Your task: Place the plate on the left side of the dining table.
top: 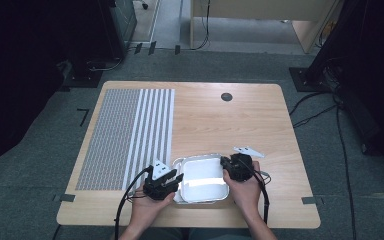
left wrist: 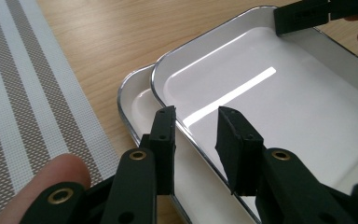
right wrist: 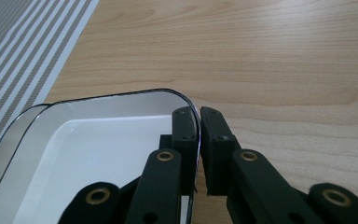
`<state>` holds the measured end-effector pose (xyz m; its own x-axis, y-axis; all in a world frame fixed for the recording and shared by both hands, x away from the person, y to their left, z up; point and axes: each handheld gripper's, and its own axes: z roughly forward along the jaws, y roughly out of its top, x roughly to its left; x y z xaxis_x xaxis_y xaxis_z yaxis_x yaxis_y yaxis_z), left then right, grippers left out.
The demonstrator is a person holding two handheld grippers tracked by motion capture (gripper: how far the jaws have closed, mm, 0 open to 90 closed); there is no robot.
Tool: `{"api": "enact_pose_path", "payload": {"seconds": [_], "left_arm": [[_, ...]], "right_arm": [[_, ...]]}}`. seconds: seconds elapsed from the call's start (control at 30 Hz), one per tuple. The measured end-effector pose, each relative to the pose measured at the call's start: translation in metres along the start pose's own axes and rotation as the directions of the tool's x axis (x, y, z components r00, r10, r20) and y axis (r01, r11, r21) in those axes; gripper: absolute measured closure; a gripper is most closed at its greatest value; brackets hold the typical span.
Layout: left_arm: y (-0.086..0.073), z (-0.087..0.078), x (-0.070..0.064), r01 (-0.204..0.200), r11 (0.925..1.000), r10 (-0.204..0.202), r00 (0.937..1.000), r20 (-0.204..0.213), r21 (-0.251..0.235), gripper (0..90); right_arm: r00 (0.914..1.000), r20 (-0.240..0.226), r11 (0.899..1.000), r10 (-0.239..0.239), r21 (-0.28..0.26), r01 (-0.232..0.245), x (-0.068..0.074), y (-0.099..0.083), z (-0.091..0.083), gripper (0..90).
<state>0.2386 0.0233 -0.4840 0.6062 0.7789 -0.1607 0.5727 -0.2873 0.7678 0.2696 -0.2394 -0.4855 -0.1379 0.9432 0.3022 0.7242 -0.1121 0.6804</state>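
High view: two white trays sit nested on the near part of the wooden table (top: pixel 240 120), the upper tray (top: pixel 205 177) skewed slightly on the lower tray (top: pixel 177 165), whose rim peeks out at the left and near side. A grey striped placemat (top: pixel 127 135) lies just left of them, and a small dark round disc (top: pixel 226 96) sits well apart near the far edge. The left gripper (top: pixel 179 180) meets the trays' left side, and the right gripper (top: pixel 223 165) is at the upper tray's far right corner; each is held in a hand coming from the near edge.

Left gripper view: the left gripper (left wrist: pixel 196 135) has its jaws spread apart, straddling the chrome-edged rim of the upper tray (left wrist: pixel 279 107), one jaw over the lower tray (left wrist: pixel 137 100) and the other inside the upper one, not clamped on it. The placemat (left wrist: pixel 28 93) runs along the left. The right gripper's black jaw tips show at the tray's far corner.

Right gripper view: the right gripper (right wrist: pixel 199 135) is clenched on the thin rim of the upper tray (right wrist: pixel 98 158) near its rounded corner, one jaw inside the tray and one outside, pinching the edge between them. Bare wood lies beyond, with the placemat (right wrist: pixel 32 42) at the far left.
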Motion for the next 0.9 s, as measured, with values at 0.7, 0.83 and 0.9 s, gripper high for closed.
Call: {"api": "enact_pose_path", "payload": {"seconds": [0.7,0.83,0.9], "left_arm": [[-0.016,-0.002,-0.015,-0.014,0.9984,0.010,0.9983,0.058,0.055,63.8],[-0.016,-0.003,-0.019,-0.023,0.9979,0.021,0.9992,0.034,0.061,64.7],[-0.017,-0.002,-0.019,-0.007,0.9984,0.005,0.9996,0.028,0.056,65.7]], "right_arm": [[0.9949,-0.007,0.992,0.101,-0.071,-0.101,-0.007,-0.014,-0.001,88.0],[0.9947,-0.007,0.992,0.102,-0.071,-0.102,-0.007,-0.014,-0.001,88.0],[0.9951,-0.004,0.992,0.098,-0.077,-0.098,-0.006,-0.015,0.000,88.0]]}}
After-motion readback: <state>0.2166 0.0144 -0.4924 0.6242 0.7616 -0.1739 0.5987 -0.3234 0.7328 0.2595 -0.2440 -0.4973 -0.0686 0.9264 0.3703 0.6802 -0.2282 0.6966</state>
